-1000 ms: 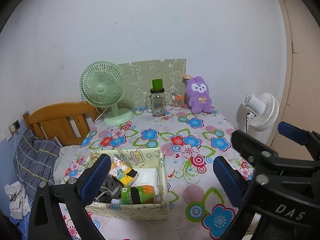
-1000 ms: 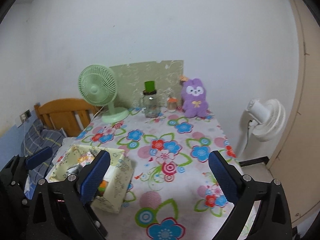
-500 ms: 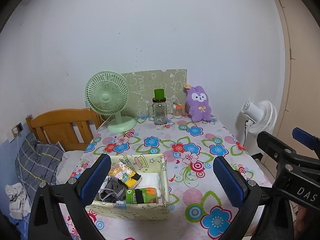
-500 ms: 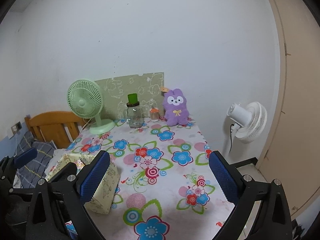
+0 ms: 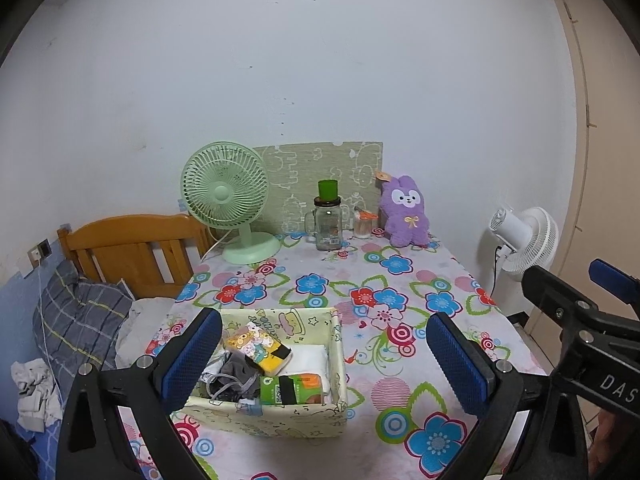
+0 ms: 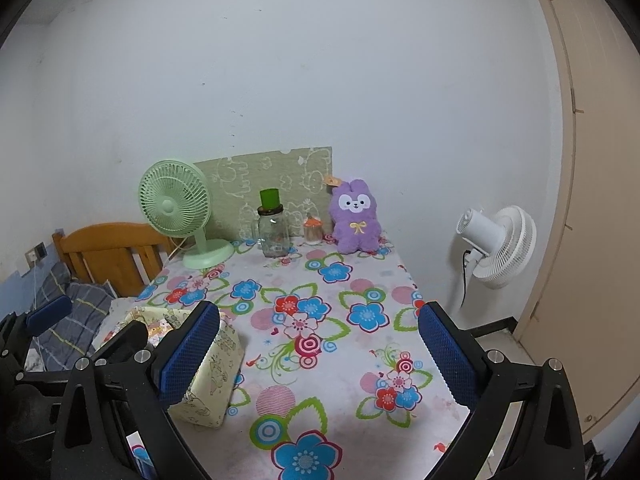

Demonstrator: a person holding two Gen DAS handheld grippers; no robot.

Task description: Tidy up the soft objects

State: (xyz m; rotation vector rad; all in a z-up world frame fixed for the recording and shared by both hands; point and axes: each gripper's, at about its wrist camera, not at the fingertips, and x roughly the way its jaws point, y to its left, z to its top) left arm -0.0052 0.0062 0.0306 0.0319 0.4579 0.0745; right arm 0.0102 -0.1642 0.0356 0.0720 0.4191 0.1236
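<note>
A purple plush bunny (image 5: 404, 212) (image 6: 355, 216) sits upright at the far edge of the floral table, against the wall. Near the front left stands a pale yellow fabric box (image 5: 336, 360) (image 6: 216, 372) holding a cartoon-print packet (image 5: 256, 346), grey cloth (image 5: 236, 376), a white folded item (image 5: 310, 360) and a green-orange pack (image 5: 290, 390). My left gripper (image 5: 324, 356) is open, above the box's right side. My right gripper (image 6: 318, 352) is open over the middle of the table, empty. Part of the right gripper shows at the left wrist view's right edge.
At the back stand a green desk fan (image 5: 226, 196), a glass jar with a green cap (image 5: 328, 220), a small jar (image 5: 363, 226) and a patterned board (image 5: 320, 172). A white fan (image 6: 498, 246) stands right of the table. A wooden bed and pillow (image 5: 76, 320) lie left.
Both grippers have drawn back and risen, so the table and plush look smaller and lower. Both stay open. Nothing on the table has moved.
</note>
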